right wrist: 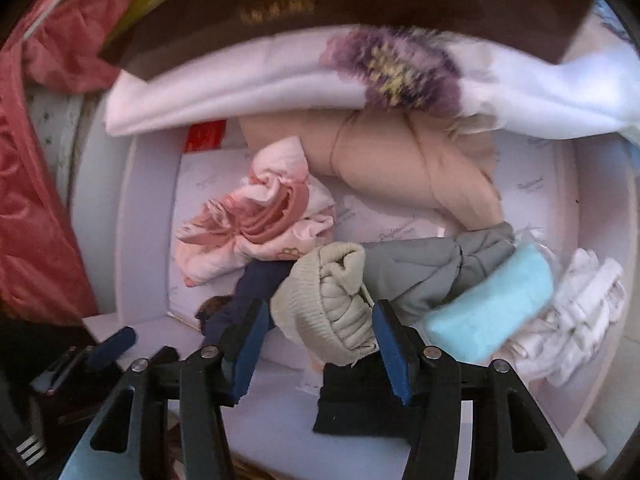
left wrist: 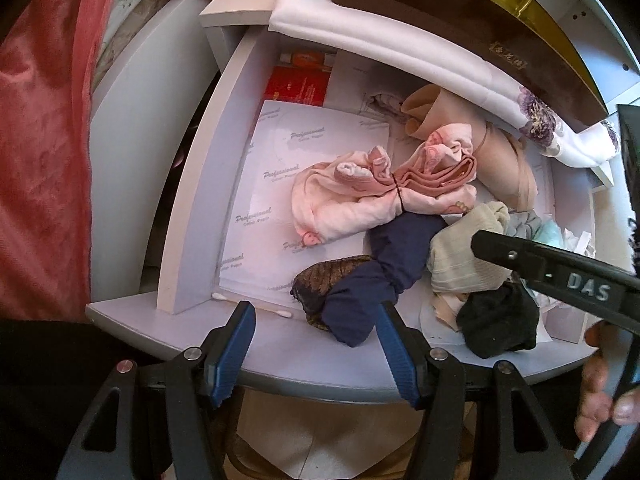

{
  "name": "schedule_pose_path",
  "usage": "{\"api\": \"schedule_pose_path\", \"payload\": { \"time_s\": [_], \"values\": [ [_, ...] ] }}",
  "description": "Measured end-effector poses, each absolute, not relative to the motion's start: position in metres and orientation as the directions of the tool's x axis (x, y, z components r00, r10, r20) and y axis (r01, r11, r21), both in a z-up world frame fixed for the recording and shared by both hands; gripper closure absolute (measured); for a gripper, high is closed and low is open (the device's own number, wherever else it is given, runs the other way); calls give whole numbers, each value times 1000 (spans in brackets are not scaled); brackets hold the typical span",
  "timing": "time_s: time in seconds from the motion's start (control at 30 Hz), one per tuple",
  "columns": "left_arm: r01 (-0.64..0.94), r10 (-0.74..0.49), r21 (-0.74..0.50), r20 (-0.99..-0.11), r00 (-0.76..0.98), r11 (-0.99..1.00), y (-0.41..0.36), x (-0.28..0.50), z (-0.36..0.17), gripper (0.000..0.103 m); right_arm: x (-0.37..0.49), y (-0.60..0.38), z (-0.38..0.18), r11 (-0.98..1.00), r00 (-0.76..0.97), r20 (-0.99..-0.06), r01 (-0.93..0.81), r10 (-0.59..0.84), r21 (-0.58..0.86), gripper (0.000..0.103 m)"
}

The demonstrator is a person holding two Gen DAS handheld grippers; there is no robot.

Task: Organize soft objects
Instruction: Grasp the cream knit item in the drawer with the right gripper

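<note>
1. Inside the open drawer (left wrist: 188,216) lie bundled soft items: a pink bundle (left wrist: 360,196), a navy bundle (left wrist: 384,272) and a cream sock roll (right wrist: 332,304).
2. Left gripper (left wrist: 316,344) hangs spread above the navy bundle, gripping nothing.
3. Right gripper (right wrist: 320,344) straddles the cream sock roll, jaws apart, pads not pressing it.

An open white drawer (left wrist: 188,216), paper-lined, carries a pink bundle (left wrist: 360,196) at centre, navy roll (left wrist: 384,272) toward six o'clock, beige stockings (left wrist: 492,160) toward two.
</note>
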State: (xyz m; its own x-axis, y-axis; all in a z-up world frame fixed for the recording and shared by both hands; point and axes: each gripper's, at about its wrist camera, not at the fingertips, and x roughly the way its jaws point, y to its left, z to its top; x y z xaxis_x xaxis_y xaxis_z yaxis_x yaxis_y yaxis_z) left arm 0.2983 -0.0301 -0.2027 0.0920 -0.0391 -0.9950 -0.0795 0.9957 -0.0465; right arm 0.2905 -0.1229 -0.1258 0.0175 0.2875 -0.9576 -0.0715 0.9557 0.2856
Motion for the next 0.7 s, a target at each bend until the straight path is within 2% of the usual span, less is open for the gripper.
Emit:
{"api": "schedule_pose_path", "payload": {
  "time_s": [0.2, 0.3, 0.43, 0.57, 0.7],
  "values": [
    [-74, -29, -36, -996, 88, 997, -34, 299, -207, 40, 285, -110, -137, 961, 9, -971, -147, 237, 233, 42],
    [-66, -28, -34, -996, 88, 997, -34, 299, -208, 40, 282, -111, -140, 967, 20, -977, -145, 213, 208, 59],
    [-65, -23, -29, -996, 85, 997, -34, 299, -209, 40, 280, -118, -138, 965, 28, -969, -103, 245, 241, 69],
    [-58, -20, -25, -996, 84, 998, -35, 299, -210, 40, 278, -121, -132, 965, 33, -968, -95, 250, 246, 72],
    [-63, -21, -27, -996, 84, 998, -34, 300, -210, 40, 275, -125, -129, 961, 34, -964, -91, 264, 260, 71]
  ]
}}
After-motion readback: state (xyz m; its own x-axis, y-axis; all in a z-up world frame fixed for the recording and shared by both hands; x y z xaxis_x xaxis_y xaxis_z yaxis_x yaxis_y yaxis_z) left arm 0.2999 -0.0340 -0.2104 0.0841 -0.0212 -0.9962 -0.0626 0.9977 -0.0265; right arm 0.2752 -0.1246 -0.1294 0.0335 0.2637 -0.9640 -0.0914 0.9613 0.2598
